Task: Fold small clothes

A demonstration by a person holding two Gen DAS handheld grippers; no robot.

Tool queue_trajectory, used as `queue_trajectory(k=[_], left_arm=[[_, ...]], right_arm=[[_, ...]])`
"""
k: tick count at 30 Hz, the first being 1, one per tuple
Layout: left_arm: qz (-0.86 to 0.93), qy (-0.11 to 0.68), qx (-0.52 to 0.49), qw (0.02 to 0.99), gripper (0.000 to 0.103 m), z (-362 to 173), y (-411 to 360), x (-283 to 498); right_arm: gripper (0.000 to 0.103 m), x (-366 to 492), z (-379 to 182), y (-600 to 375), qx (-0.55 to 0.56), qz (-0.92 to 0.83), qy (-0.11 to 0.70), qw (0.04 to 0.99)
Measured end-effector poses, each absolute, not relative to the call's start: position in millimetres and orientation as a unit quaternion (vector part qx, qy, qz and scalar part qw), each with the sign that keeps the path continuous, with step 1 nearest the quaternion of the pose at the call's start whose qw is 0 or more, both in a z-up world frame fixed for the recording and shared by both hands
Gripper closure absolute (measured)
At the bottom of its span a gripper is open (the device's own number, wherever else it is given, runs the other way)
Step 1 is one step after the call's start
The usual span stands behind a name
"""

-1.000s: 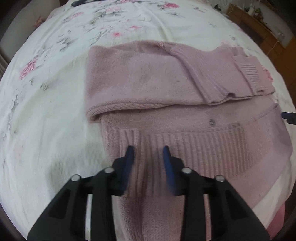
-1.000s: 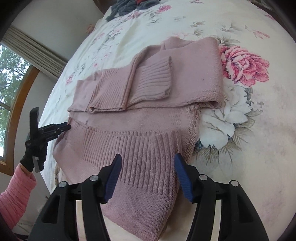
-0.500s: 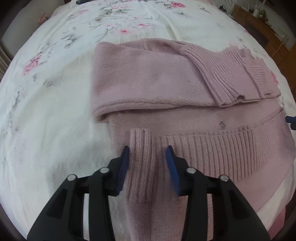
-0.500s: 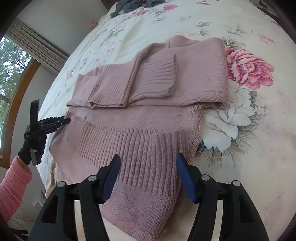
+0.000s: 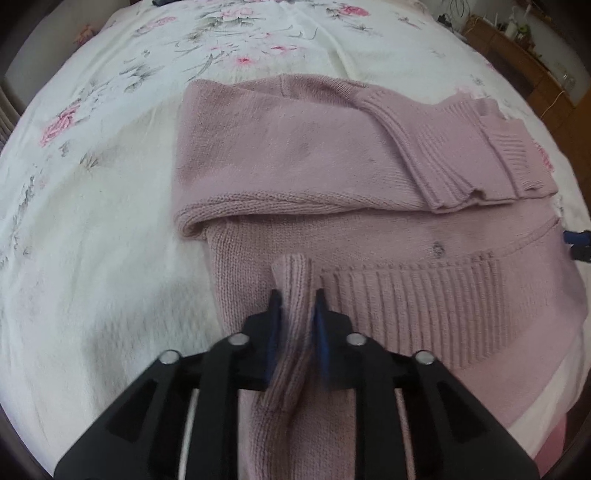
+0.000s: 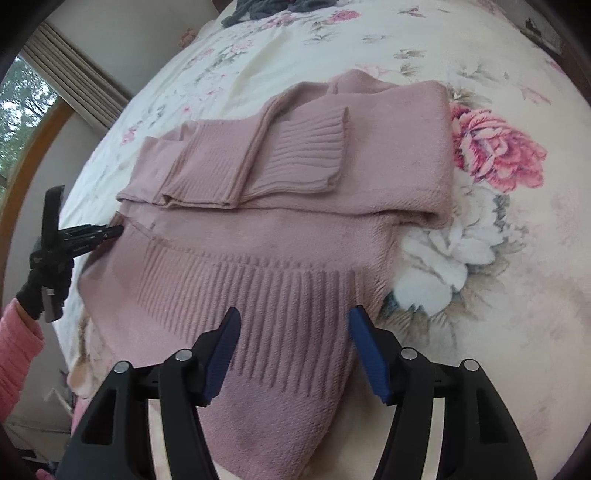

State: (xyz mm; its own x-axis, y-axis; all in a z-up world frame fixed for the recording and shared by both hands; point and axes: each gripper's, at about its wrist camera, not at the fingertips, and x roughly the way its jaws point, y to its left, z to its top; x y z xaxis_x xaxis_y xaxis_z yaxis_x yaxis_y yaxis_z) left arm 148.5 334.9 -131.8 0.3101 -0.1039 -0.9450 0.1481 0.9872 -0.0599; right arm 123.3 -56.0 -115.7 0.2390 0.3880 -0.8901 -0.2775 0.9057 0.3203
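A dusty-pink knit sweater (image 5: 295, 147) lies on the floral bedsheet, its sleeves folded across the upper body. My left gripper (image 5: 297, 301) is shut on a pinched-up ridge of the ribbed hem (image 5: 295, 280) at the sweater's left corner. In the right wrist view the same sweater (image 6: 388, 155) spreads ahead, and my right gripper (image 6: 293, 319) stands open over the ribbed hem (image 6: 280, 295) near its right corner, jaws apart on either side of the ribbing. The left gripper (image 6: 114, 232) shows at the far left of that view, against the sweater's edge.
The white sheet with pink flowers (image 5: 92, 166) covers the bed around the sweater. Dark clothes (image 6: 273, 7) lie at the far end. A wooden cabinet (image 5: 524, 62) stands beyond the bed. A window and curtain (image 6: 55, 74) are at left. A person's pink sleeve (image 6: 14, 350) shows.
My left gripper has closed from open onto the ribbed hem, bunching it into a raised ridge. The right gripper has moved slightly forward over the hem and stays open.
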Motion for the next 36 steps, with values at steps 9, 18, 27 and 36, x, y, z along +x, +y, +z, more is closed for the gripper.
queue_trajectory(k=[9, 18, 27, 36], left_arm=[[-0.08, 0.584, 0.026, 0.807, 0.081, -133.9, 331.3, 149.3], [-0.097, 0.541, 0.03, 0.835, 0.095, -101.2, 318.0, 118.7], [-0.12, 0.487, -0.011, 0.865, 0.096, -53.4, 326.8, 69.5], [-0.083, 0.403, -0.016, 0.911, 0.096, 9.3, 337.0, 106.8]], right_arm=[[0.044, 130.7, -130.3, -60.4, 0.039, 0.199, 0.591, 0.78], [0.091, 98.7, -99.2, -41.4, -0.061, 0.18, 0.54, 0.82], [0.093, 57.2, -60.2, -58.8, 0.01, 0.211, 0.508, 0.835], [0.093, 103.6, 3.4, -63.4, 0.061, 0.211, 0.446, 0.868]])
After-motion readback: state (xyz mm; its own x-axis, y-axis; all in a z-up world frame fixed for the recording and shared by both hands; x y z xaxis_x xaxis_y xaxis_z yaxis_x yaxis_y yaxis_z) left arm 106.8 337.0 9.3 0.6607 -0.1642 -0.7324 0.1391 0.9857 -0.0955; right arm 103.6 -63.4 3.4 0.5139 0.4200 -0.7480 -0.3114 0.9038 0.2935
